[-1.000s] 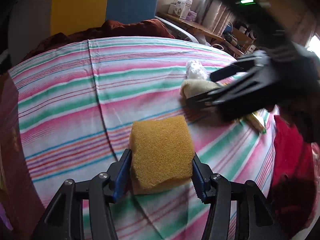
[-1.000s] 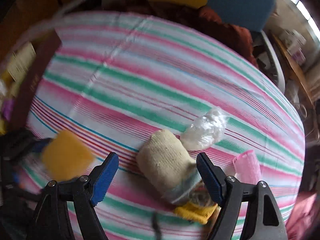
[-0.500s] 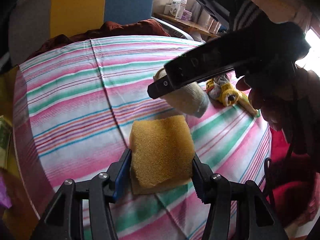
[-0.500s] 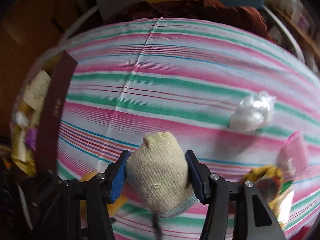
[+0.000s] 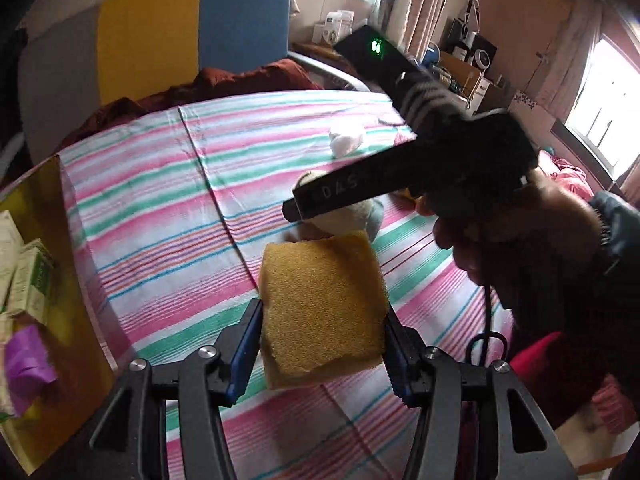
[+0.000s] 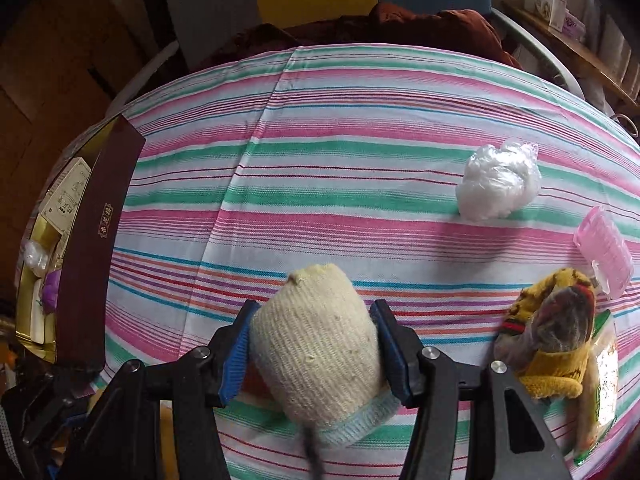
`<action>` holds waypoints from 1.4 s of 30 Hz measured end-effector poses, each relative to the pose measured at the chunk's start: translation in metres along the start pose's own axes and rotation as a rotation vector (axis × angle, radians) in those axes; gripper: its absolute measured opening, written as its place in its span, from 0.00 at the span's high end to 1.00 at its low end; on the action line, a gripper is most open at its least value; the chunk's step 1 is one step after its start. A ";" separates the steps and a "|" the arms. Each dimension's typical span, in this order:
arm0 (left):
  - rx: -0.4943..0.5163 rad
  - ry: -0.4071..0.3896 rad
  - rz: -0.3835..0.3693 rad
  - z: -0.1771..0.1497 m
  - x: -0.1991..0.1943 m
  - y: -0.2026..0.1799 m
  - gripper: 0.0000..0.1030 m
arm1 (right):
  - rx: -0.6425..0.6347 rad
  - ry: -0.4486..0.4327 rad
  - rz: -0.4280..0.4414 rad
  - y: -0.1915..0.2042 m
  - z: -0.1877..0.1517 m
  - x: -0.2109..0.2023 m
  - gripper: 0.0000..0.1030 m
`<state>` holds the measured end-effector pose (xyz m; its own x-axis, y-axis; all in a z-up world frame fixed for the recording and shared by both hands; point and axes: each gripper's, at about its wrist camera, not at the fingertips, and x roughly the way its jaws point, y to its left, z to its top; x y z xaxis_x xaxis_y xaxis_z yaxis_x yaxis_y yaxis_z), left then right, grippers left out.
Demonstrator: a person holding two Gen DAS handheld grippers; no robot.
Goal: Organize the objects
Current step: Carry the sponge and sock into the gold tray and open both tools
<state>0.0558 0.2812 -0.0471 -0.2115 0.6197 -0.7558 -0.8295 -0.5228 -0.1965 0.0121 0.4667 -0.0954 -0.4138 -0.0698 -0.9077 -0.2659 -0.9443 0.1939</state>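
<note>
- 2 things are held now: the left gripper (image 5: pixel 322 346) squeezes the sponge (image 5: pixel 322 308), and the right gripper (image 6: pixel 312 354) squeezes the sock (image 6: pixel 316 344).
- Both sit just above the striped cloth (image 6: pixel 340 160).
- Next job, I think: carry them to the box (image 6: pixel 90 248) and let go inside.
- Box wall stands tall, so lift over it.
- Lots of bare cloth lies between; the plastic ball (image 6: pixel 498 184) is far off.

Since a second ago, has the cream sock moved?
Yes. The cream sock lay beside the plastic wad; now it sits clamped in the right tool, well down-left of that wad.
</note>
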 end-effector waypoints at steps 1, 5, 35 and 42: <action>-0.002 -0.011 0.005 0.000 -0.006 0.001 0.46 | 0.007 0.002 -0.001 -0.001 0.001 -0.002 0.46; -0.036 -0.064 0.017 0.004 -0.035 0.011 0.45 | 0.022 -0.023 0.028 0.007 -0.002 -0.014 0.46; -0.528 -0.231 0.435 -0.057 -0.144 0.205 0.19 | -0.197 -0.132 0.232 0.231 0.083 -0.025 0.44; -0.515 -0.241 0.494 -0.066 -0.154 0.195 0.19 | -0.194 -0.123 0.200 0.226 0.056 -0.022 0.44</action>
<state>-0.0394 0.0452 -0.0105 -0.6527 0.3225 -0.6855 -0.2749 -0.9440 -0.1823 -0.0877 0.2733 -0.0103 -0.5469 -0.2323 -0.8043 -0.0022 -0.9603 0.2788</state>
